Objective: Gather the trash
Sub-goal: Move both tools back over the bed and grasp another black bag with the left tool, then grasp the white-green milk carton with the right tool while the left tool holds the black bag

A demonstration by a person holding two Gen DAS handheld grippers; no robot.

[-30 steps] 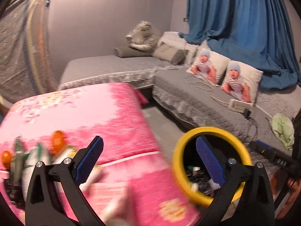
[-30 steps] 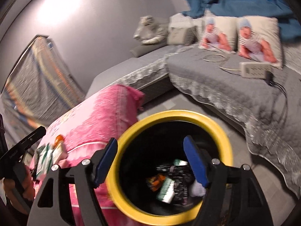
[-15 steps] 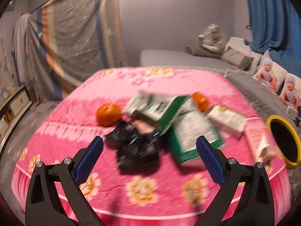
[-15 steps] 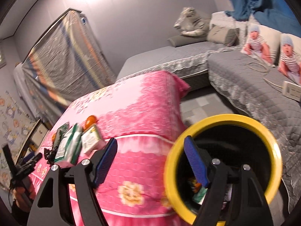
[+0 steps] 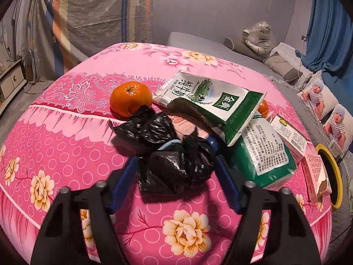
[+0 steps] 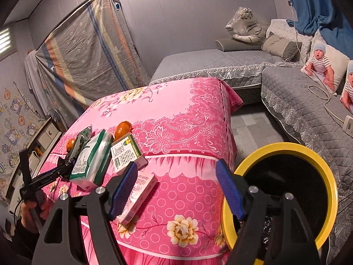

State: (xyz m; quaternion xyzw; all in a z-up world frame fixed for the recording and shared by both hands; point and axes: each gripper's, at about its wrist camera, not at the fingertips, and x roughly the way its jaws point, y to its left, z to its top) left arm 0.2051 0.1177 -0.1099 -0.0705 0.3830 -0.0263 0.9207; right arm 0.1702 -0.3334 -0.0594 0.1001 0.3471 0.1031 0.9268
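Left gripper (image 5: 175, 165): jaws just closing around crumpled black plastic bag (image 5: 174, 167) on pink floral cloth (image 5: 66, 150). Right gripper (image 6: 176, 187): wide, empty, beside yellow-rimmed black bin (image 6: 308, 154).

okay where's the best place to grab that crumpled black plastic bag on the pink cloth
Take the black bag across its bulging near lobe, coming from the near side, angled down. The left gripper, its jaws just closing, already straddles that lobe; the milk carton crowds the far side.

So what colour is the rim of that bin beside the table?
Yellow: the bin's rim is bright yellow around a black inside, clearest in the right wrist view.
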